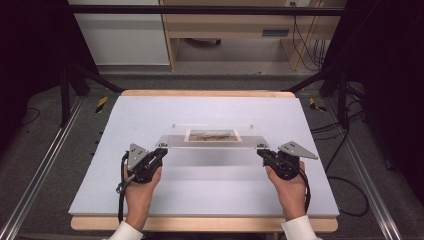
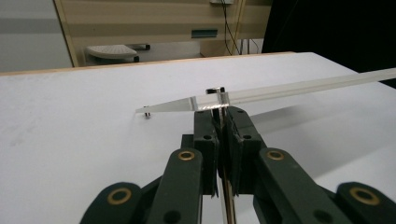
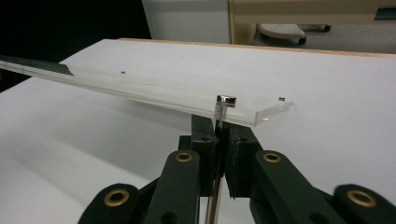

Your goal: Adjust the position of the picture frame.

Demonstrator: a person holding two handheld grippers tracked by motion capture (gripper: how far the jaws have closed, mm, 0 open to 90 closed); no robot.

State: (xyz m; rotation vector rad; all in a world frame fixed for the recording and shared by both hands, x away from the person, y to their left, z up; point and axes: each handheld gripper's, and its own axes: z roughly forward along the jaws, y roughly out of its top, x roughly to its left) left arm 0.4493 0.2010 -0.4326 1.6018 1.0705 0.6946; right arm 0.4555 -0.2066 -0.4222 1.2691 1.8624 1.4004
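Observation:
A clear acrylic plate (image 1: 175, 141) with a small landscape photo (image 1: 212, 134) at its middle hangs tilted over the white table, near edge raised. My left gripper (image 1: 162, 149) is shut on its near left corner, and my right gripper (image 1: 261, 150) is shut on its near right corner. In the left gripper view the closed jaws (image 2: 223, 112) pinch the plate (image 2: 303, 88) just under a small metal stud (image 2: 215, 90). The right gripper view has the jaws (image 3: 219, 119) closed under a matching stud (image 3: 226, 99) on the plate (image 3: 140, 91). The far left corner (image 2: 147, 112) sits low, close to the table.
The white table top (image 1: 210, 190) lies on a wooden board. The plate's soft shadow (image 1: 215, 159) falls between my hands. Tiny dark studs (image 3: 281, 98) lie on the table beyond the plate. Metal rails, cables and wooden furniture (image 1: 225, 25) stand around the table.

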